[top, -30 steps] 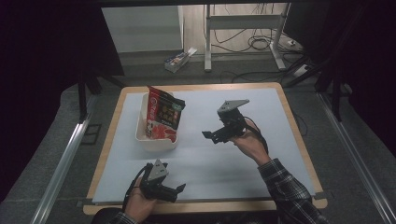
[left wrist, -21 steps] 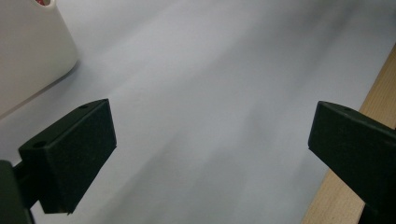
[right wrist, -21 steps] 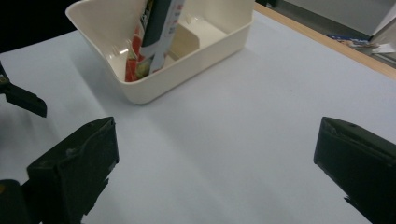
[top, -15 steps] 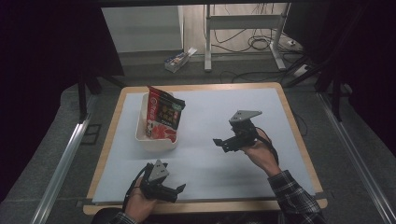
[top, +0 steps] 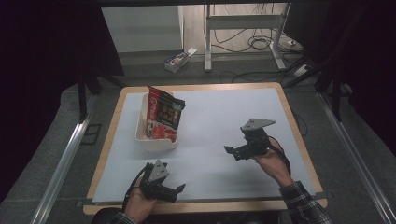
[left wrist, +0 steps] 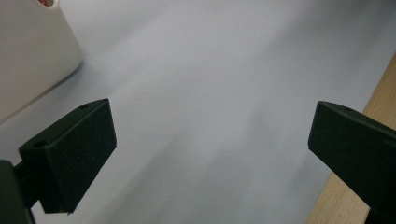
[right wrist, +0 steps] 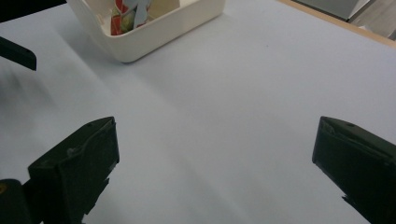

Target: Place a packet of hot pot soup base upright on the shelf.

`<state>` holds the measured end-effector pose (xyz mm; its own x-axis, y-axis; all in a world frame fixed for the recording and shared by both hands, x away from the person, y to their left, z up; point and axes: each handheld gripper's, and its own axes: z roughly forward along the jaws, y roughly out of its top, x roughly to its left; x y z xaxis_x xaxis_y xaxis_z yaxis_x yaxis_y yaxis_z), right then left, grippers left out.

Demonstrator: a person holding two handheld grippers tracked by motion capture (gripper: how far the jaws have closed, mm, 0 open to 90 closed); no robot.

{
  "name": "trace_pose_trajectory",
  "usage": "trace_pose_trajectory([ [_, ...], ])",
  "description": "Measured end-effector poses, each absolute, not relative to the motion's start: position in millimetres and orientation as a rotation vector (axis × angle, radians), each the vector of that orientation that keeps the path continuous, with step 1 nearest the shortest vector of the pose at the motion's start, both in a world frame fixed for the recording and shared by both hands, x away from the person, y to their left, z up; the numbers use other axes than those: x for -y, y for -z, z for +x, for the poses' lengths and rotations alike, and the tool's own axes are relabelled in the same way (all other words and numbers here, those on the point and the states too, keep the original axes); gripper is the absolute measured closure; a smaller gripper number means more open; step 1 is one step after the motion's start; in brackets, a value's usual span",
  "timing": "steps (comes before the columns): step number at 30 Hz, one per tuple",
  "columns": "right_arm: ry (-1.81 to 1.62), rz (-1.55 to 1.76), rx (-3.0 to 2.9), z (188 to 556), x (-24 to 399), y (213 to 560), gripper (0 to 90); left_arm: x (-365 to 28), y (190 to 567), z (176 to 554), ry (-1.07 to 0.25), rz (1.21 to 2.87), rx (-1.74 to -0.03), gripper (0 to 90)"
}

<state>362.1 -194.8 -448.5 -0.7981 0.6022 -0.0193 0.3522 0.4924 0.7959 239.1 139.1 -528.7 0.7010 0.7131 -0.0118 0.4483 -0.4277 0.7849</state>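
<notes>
A red snack bag [top: 162, 115] stands upright in a white rectangular bin [top: 154, 140] at the left of the pale table mat. My left gripper [top: 180, 188] rests low near the table's front edge, below the bin, open with nothing between its jaws [left wrist: 210, 154]. My right gripper [top: 229, 150] hovers over the right half of the mat, jaws pointing left toward the bin, also open and empty [right wrist: 215, 168]. In the right gripper view the bin [right wrist: 154, 28] lies ahead with the bag's red bottom [right wrist: 122, 14] showing inside. The bin's wall [left wrist: 32, 51] appears at the upper left of the left gripper view.
The mat [top: 219, 121] lies on a wooden tabletop whose edge [top: 205, 205] runs along the front. Beyond the table, on the floor, are a small box [top: 177, 59], a metal stand and cables. A wooden strip [left wrist: 359, 186] shows at the right of the left gripper view.
My right gripper has drawn back from the middle of the mat toward the front right and lowered. The left gripper, bag and bin have not moved.
</notes>
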Motion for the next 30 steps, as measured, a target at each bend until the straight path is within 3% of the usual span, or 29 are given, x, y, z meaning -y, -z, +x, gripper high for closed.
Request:
trace_pose_trajectory([
  [30, -1.13, 0.902, -2.354, 314, 260, 468, 0.3, -141, 529, 240, -0.434, 2.107, -0.882, 1.1],
])
